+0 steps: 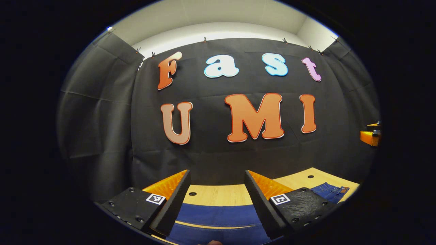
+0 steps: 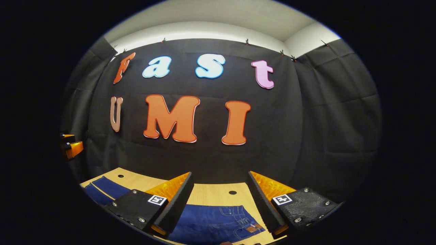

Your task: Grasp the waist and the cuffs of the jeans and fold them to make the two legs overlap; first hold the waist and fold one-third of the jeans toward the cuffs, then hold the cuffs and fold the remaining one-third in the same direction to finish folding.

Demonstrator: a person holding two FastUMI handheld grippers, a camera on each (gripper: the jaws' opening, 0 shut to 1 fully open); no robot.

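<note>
The jeans (image 1: 218,217) lie flat on the wooden table (image 1: 218,194), and everything here is placed from them. In the left gripper view, the left gripper (image 1: 217,200) hovers above a plain stretch of blue denim, most likely the leg end, with its jaws wide apart and nothing between them. Off to the right of it in that view, the waist end (image 1: 332,191) of the jeans shows near the table's edge, and higher on the far right a bit of the other gripper peeks in.

In the right gripper view, a leg of the jeans runs off to the left (image 2: 98,190). The right gripper (image 2: 218,200) hangs over the waist part (image 2: 218,221), where the seams, a pocket and a small patch can be seen; its jaws are spread open too, holding nothing.

Neither tool touches the cloth, so I judge this to be the very start: the approach before the first grasp. The next move calls for both grippers to come down, one on the cuffs, one on the waist, and pinch the fabric edges firmly enough to lift one leg over the other.
</note>
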